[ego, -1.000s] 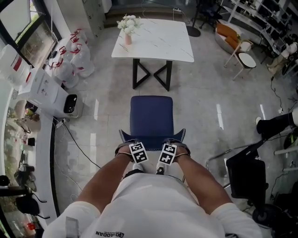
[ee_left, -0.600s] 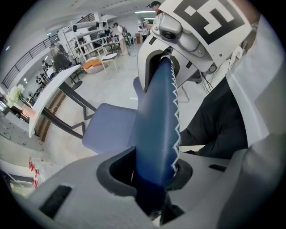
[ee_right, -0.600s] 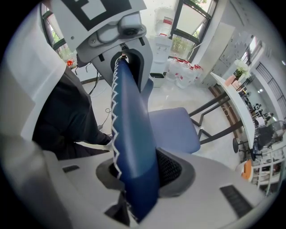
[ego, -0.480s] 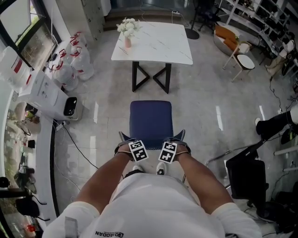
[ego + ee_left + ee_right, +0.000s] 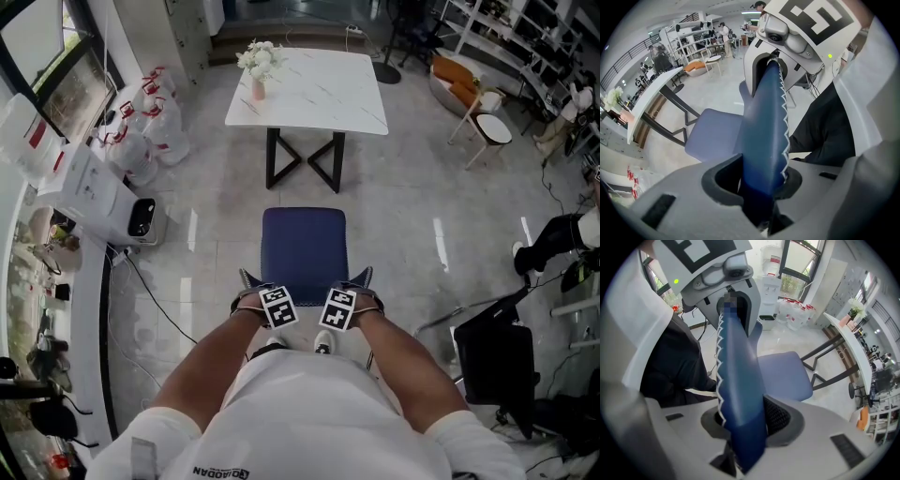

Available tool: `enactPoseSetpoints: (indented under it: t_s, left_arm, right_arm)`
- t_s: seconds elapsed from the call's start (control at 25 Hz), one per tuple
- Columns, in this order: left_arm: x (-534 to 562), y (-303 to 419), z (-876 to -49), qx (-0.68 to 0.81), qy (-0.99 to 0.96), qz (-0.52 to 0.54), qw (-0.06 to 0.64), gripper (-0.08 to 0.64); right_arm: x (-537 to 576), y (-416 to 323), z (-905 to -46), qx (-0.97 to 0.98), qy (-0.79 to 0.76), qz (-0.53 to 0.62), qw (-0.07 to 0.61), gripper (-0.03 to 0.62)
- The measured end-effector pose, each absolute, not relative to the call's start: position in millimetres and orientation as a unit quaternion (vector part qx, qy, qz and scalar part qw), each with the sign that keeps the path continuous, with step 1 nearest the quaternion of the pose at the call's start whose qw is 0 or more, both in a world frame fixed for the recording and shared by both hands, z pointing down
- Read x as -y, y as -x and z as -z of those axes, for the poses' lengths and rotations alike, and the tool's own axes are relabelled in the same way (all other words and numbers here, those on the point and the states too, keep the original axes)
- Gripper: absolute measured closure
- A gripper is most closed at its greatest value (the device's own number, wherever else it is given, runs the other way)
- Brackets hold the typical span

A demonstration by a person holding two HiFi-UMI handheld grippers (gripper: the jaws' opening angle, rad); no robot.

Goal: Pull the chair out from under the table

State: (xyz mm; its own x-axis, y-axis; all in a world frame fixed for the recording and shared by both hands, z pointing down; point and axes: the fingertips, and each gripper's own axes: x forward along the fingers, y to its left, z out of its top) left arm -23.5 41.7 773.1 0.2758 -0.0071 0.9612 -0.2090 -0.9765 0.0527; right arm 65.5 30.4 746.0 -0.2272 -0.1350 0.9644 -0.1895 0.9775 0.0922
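At the room's left edge, we see a white boxy appliance [image 5: 94, 183] and knotted white plastic bags [image 5: 141, 127] on the glossy, pale tiled floor [image 5: 412, 216]. In the middle stands a white marble-look table [image 5: 319, 94] on black crossed legs, with a pink vase of white flowers [image 5: 257, 66] near its left corner. The blue chair [image 5: 303, 242] stands on open floor nearer to us, wholly out from under the table and apart from it. Our left gripper [image 5: 272, 302] is clamped over the top of the padded backrest [image 5: 764, 126], which runs up between its jaws. Our right gripper [image 5: 343, 304] grasps that same top edge just beside it. Further right we see a small round white side table [image 5: 495, 124] and shelving [image 5: 511, 33] along the wall.
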Motion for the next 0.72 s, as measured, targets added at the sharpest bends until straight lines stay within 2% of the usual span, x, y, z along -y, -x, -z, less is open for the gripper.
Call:
enactPoseSetpoints:
  t_s: [0.72]
  left_arm:
    - [-43.0, 22.9, -772.2, 0.046, -0.8, -0.592, 0.087, 0.414]
  right_arm:
    - [-30.7, -64.3, -746.5, 0.788, -0.091, -0.022, 0.608, 0.436]
